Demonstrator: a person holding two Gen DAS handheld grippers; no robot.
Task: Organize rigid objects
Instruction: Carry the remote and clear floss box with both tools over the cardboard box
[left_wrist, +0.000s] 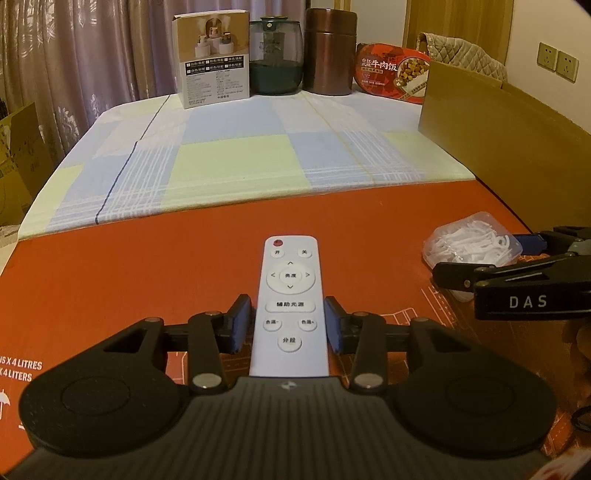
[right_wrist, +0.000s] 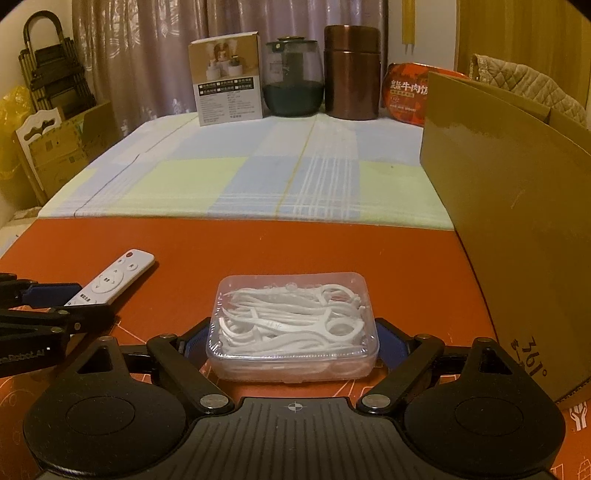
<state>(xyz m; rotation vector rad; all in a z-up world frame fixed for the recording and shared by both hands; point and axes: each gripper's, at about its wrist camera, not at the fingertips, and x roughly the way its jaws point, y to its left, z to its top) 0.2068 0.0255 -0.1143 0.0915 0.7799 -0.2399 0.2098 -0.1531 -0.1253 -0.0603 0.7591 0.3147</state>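
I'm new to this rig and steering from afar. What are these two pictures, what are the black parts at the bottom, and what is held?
There is no robot arm. A person holds a two-fingered gripper in each hand, and a camera on each looks forward along its fingers. One picture is the left wrist's view, the other the right's.

The left gripper has its jaws on either side of a white remote control, which lies on the orange board. The right gripper has its jaws on either side of a clear box of floss picks. I cannot tell whether either pair is squeezing.

Beyond lie a checked cloth and a large cardboard box.
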